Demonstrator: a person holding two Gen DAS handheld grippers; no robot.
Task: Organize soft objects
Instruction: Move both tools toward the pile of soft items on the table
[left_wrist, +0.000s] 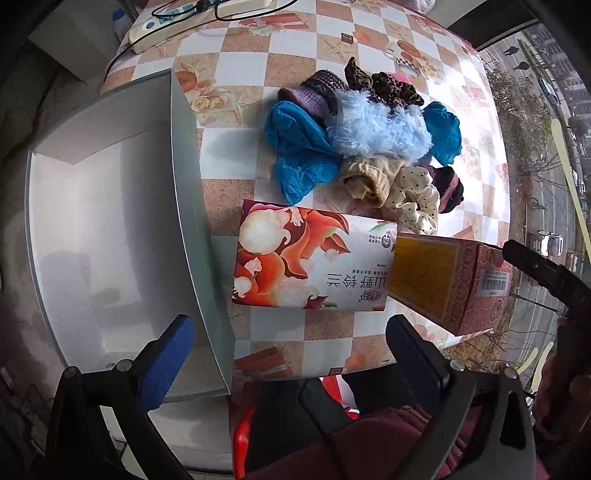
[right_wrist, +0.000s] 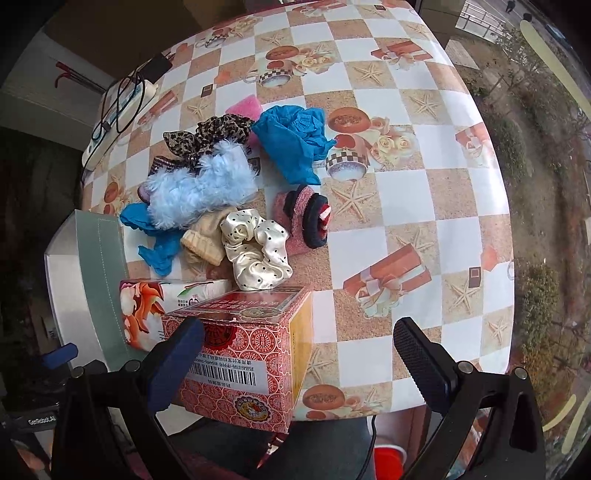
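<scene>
1. soft objects (right_wrist: 221, 206) lie heaped on the counter (right_wrist: 406, 192), well ahead of both claws; the white bin (left_wrist: 110, 221) sits just ahead of the left claw (left_wrist: 284, 354).
2. judgement: take one top piece, such as the fluffy blue scrunchie (left_wrist: 380, 129), pinching its bulk rather than a loose edge.
3. both claws are spread wide and hold nothing; the red box (right_wrist: 243, 354) sits between the right claw (right_wrist: 299, 362) fingers, the left finger overlapping its face, though contact is unclear.
</scene>
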